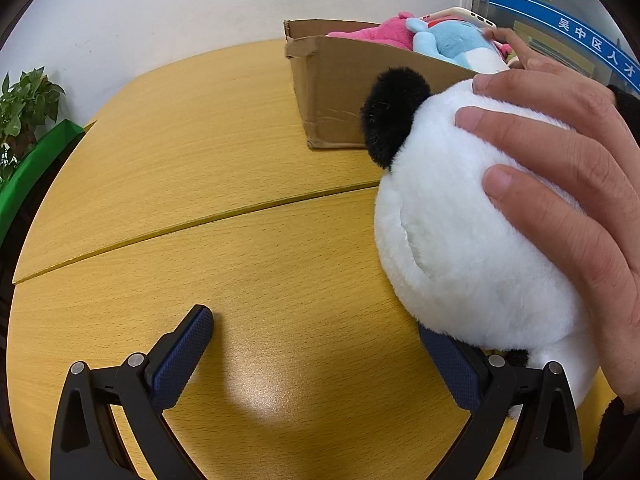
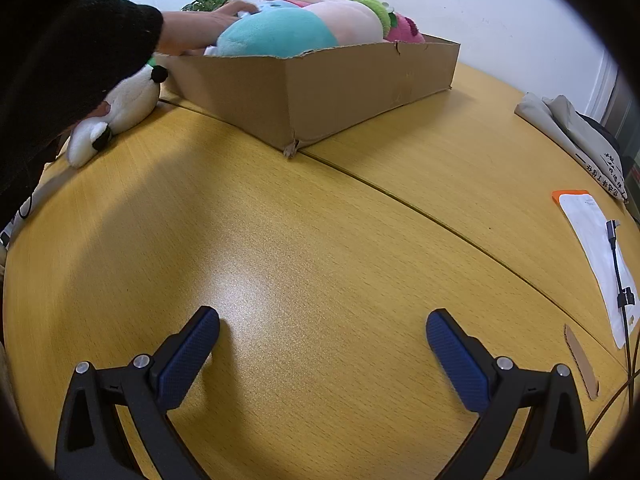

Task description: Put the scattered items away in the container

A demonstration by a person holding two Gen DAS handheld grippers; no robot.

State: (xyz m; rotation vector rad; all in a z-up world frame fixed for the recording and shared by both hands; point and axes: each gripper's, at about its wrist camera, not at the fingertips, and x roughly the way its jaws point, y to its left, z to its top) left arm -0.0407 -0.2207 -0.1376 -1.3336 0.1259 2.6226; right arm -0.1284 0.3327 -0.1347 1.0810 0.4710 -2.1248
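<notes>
A white and black panda plush point(image 1: 472, 240) lies on the wooden table point(image 1: 240, 200) beside the cardboard box point(image 1: 352, 88), with a bare hand point(image 1: 568, 184) resting on it. It overlaps the right finger of my open, empty left gripper point(image 1: 316, 344). The box holds pink point(image 1: 384, 32) and blue point(image 1: 452, 40) plush toys. In the right wrist view the panda point(image 2: 120, 108) lies left of the box point(image 2: 312, 92), which holds a teal and pink plush point(image 2: 296, 32). My right gripper point(image 2: 322, 344) is open and empty above bare table, well short of the box.
A person's black-sleeved arm point(image 2: 80, 60) reaches over the box's left end. A potted plant point(image 1: 24, 108) and green strip stand far left. At the right are a grey bag point(image 2: 572, 136), a white sheet point(image 2: 596, 256), a cable point(image 2: 620, 288) and a cardboard scrap point(image 2: 580, 360).
</notes>
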